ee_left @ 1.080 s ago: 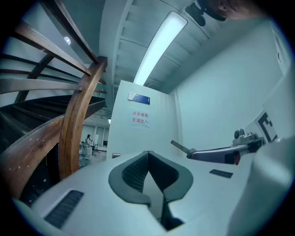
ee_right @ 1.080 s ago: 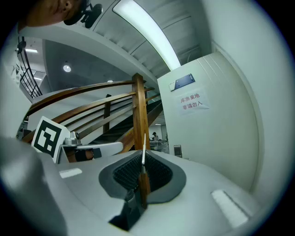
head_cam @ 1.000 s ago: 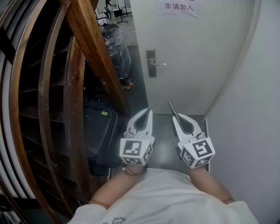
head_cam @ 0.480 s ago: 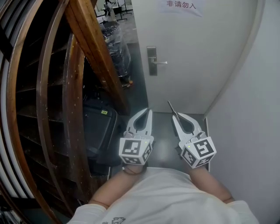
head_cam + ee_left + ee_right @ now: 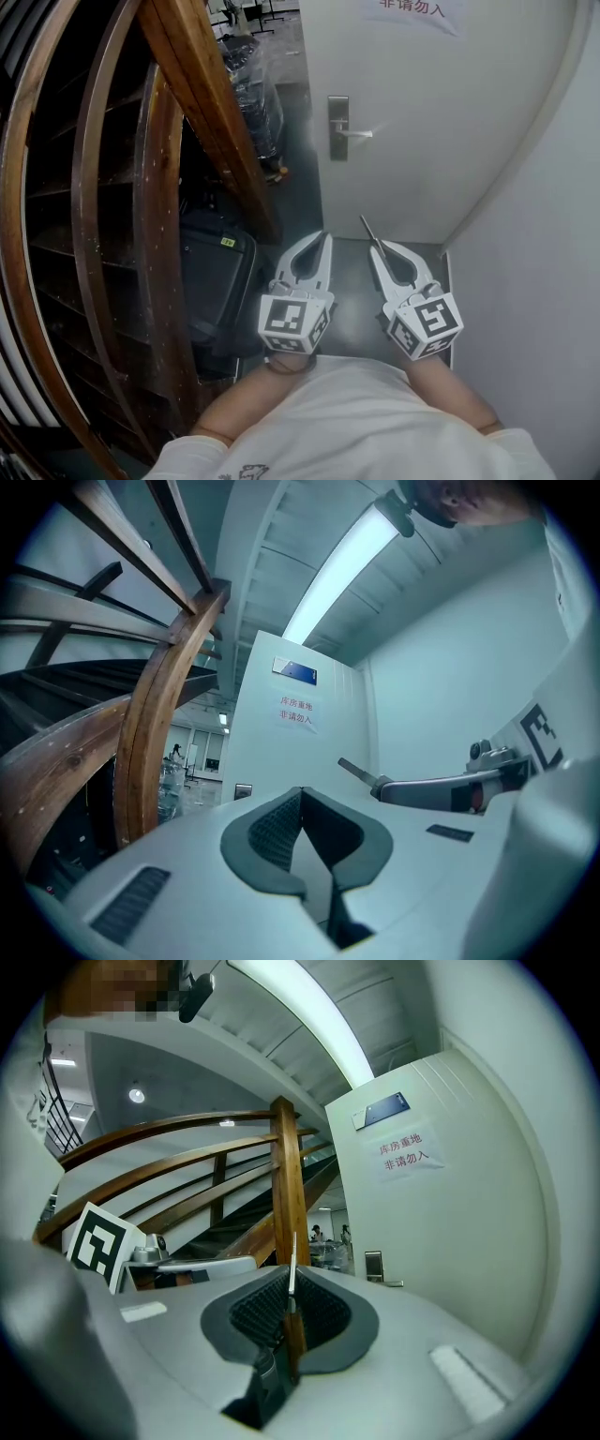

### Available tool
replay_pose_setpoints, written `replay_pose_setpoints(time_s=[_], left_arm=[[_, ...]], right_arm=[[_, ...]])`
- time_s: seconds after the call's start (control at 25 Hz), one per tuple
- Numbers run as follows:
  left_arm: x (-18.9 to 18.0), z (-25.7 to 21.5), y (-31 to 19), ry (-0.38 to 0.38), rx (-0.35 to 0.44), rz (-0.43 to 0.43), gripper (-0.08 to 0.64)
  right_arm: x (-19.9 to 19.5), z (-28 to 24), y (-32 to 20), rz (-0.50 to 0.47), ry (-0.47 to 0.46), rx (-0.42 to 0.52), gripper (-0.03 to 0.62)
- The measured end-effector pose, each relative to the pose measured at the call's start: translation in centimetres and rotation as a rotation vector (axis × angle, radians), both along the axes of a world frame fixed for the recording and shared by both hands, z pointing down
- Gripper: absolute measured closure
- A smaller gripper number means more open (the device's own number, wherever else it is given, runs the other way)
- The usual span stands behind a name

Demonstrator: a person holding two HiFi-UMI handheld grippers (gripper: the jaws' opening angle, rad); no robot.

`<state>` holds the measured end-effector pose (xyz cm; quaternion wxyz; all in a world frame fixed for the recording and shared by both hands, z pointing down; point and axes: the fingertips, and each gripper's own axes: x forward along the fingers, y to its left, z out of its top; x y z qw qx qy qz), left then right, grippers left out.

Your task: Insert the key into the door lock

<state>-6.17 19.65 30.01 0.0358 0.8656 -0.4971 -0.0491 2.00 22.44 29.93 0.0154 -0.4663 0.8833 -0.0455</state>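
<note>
A white door [image 5: 422, 94] stands ahead with a metal lock plate and lever handle [image 5: 339, 128] on its left side; the plate also shows small in the left gripper view [image 5: 243, 790] and the right gripper view [image 5: 374, 1266]. My right gripper [image 5: 379, 246] is shut on a thin metal key [image 5: 368, 231], whose blade sticks out past the tips toward the door [image 5: 292, 1265]. My left gripper [image 5: 322, 238] hangs beside it, shut and empty [image 5: 302, 791]. Both point level at the door, well short of the lock.
A curved wooden stair rail [image 5: 202, 103] and posts crowd the left side. A black bag [image 5: 214, 272] lies on the floor under the stairs. A white wall [image 5: 534, 262] closes the right. A paper notice [image 5: 420, 9] hangs on the door.
Both grippers and the view have moved forward toward the door; the lock plate sits a little larger and further right. Both jaws stay as they were.
</note>
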Motion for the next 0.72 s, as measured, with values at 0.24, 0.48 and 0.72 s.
replay_pose_setpoints(time_s=[0.24,0.48,0.72], left_arm=[[-3.5,-0.1,-4.8,0.001,-0.006,0.023,0.554],[-7.0,-0.6,-9.0,-0.021,0.002,0.045,0.554],[-8.6,0.3,-12.7,-0.008,-0.013,0.060,0.554]], right_arm=[[-3.6,0.1,-4.8,0.016,0.002,-0.009,0.566],[-7.2,0.1,-9.0,0.049,0.000,-0.025,0.568],[-8.4,0.7,-12.7,0.069,0.000,-0.040,0.567]])
